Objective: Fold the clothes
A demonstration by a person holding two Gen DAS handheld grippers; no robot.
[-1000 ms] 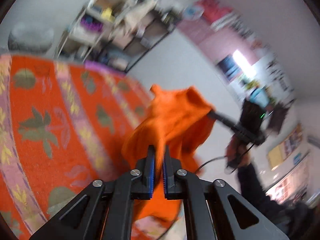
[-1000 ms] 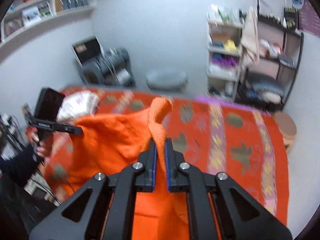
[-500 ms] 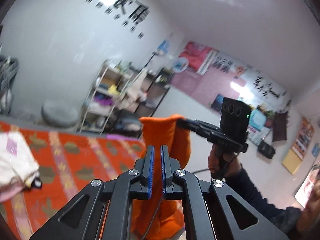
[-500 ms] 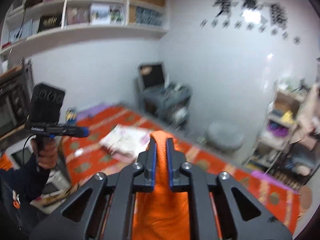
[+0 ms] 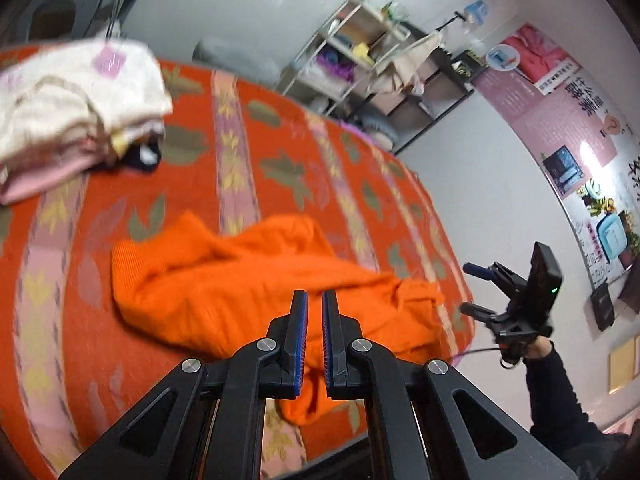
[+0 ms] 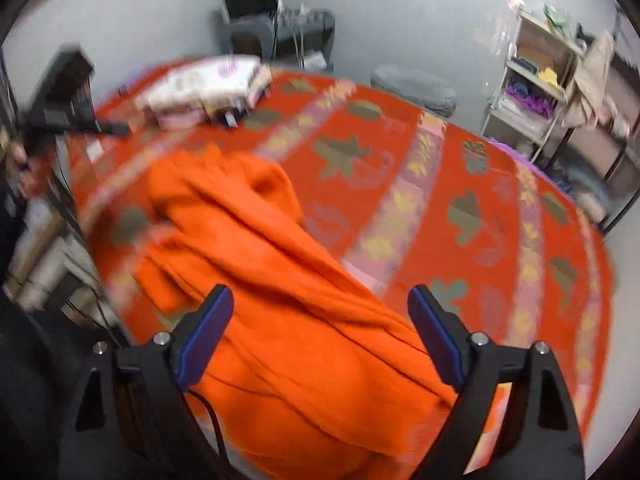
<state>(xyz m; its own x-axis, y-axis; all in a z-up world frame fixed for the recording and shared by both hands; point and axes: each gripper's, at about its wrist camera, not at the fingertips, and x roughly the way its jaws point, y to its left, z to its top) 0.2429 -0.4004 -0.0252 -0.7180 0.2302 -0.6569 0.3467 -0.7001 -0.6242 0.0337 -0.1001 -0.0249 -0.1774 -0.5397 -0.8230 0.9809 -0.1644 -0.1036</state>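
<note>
An orange knit garment lies crumpled on the red patterned bed cover; it also shows in the right wrist view. My left gripper hovers over its near edge, jaws almost together with a narrow gap and no cloth between them. My right gripper is wide open above the garment and holds nothing. The right gripper also shows in the left wrist view, open, at the bed's right edge.
A stack of folded pale clothes sits at the far left of the bed, also seen in the right wrist view. Shelving stands beyond the bed. A grey pouf is by the wall.
Both grippers held the orange garment up in the air; now it has dropped onto the bed. The right gripper has opened wide and the left has let go.
</note>
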